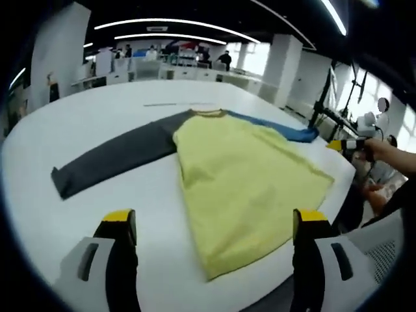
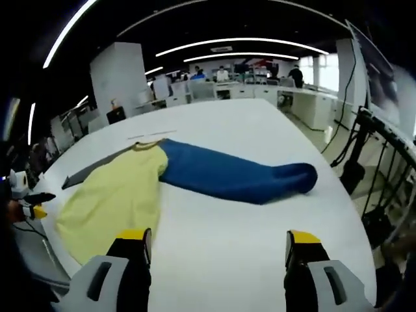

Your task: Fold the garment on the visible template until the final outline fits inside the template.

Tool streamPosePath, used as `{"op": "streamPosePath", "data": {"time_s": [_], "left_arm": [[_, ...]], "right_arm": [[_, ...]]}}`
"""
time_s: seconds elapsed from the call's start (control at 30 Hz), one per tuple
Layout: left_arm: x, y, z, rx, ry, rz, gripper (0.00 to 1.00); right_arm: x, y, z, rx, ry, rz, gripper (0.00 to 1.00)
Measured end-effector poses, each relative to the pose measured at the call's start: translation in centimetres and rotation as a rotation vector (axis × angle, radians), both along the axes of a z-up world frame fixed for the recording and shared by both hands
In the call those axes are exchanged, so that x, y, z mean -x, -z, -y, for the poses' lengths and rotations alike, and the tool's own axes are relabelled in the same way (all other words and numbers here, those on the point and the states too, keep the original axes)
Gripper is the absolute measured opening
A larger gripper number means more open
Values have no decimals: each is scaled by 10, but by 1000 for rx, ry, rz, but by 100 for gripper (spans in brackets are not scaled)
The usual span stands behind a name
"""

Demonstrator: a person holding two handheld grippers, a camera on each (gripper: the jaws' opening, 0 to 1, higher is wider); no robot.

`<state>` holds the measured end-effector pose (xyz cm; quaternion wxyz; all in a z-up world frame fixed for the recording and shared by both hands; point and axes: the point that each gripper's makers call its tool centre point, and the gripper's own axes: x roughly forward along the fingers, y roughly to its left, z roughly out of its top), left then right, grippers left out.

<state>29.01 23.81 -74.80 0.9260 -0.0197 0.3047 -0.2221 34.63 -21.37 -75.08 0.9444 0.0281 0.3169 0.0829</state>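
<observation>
Both grippers (image 1: 211,224) (image 2: 218,244) wide open, empty; garment (image 1: 247,175) hem overhangs tabletop (image 1: 117,104) edge at 5 o'clock, could slide off.

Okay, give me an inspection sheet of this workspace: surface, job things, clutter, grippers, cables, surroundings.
Surface: large white table, smooth, a thin line marked near the garment's collar.
Job's things: yellow long-sleeved shirt lies flat and unfolded; grey sleeve spread to one side, blue sleeve to the other.
Clutter: nothing seen on the table.
Grippers: left gripper open, holding nothing, above the table edge near the hem; right gripper open, holding nothing, short of the blue sleeve.
Cables: black cables hang beside a metal stand past the table edge.
Surroundings: open office, white desks, ceiling light strips, people far back.
</observation>
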Motion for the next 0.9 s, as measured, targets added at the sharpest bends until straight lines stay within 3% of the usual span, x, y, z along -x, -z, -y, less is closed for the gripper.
{"op": "streamPosePath", "data": {"time_s": [0.33,0.6,0.9], "left_arm": [[-10,-17,8,13,43,92,99],[-16,-25,13,26,60,128,99],[-17,-27,13,14,63,127,98]], "right_arm": [[-14,-6,25,-5,74,1,80],[-35,-4,54,-4,133,32,60],[-52,11,84,75,132,31,36]]}}
